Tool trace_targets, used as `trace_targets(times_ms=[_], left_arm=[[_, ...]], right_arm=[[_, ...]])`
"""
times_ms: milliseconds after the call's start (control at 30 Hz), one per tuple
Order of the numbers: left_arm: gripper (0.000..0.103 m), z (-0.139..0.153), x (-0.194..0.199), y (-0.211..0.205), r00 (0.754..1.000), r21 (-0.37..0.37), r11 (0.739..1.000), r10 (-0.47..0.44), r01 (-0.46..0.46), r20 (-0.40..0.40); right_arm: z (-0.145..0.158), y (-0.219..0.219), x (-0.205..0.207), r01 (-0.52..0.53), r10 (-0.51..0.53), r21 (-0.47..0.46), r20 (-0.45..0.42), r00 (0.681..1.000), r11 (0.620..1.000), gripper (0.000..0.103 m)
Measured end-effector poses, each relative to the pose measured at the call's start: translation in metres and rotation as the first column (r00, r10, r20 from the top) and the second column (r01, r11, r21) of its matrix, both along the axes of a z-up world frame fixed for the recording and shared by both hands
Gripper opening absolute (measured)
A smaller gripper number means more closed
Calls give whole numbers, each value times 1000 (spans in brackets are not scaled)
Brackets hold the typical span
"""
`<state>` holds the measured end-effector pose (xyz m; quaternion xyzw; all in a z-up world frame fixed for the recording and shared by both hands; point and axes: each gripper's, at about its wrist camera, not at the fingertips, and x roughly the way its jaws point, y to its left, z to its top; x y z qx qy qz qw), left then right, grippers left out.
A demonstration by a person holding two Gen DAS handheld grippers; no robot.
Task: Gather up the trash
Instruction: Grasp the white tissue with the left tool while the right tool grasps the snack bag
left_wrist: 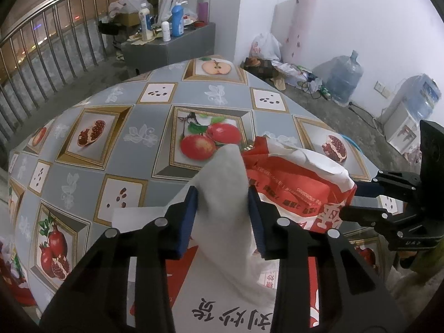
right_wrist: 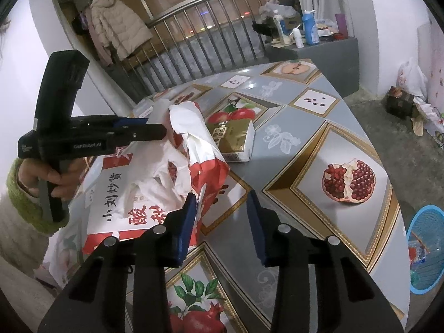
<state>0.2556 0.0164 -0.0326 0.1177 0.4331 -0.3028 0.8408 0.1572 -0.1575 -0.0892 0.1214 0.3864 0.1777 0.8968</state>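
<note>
A red and white printed plastic bag [left_wrist: 291, 183] lies crumpled on the fruit-patterned table [left_wrist: 144, 136]. My left gripper [left_wrist: 223, 213] is shut on a raised white flap of the bag [left_wrist: 224, 177], which fills the gap between its blue pads. From the right wrist view, the same gripper [right_wrist: 158, 127] reaches in from the left, held by a hand with a green cuff [right_wrist: 55, 177]. My right gripper [right_wrist: 223, 216] stands open; the bag's red and white edge [right_wrist: 208, 172] touches its left pad and the rest of the gap shows bare table. A gold and white packet [right_wrist: 236, 141] lies just behind the bag.
A blue mesh basket [right_wrist: 424, 249] stands on the floor to the right of the table. A grey cabinet [left_wrist: 172, 47] with bottles sits beyond the far table edge, beside a metal railing [left_wrist: 41, 55]. Water jugs [left_wrist: 344, 77] and bags line the white wall.
</note>
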Motion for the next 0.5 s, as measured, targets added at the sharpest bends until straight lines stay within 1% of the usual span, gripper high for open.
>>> trace_targets(times_ms=[233,500], left_arm=[[32,-2,1,1,1000,2,1000,13,-13,1],[25,-4,3,2,1000,12,1000,19,-19,6]], right_arm=[[-4,1,0,-6,6,12,-15,1000,1000,37],[-9,4,2,-15,15,19,-34,999,1000,37]])
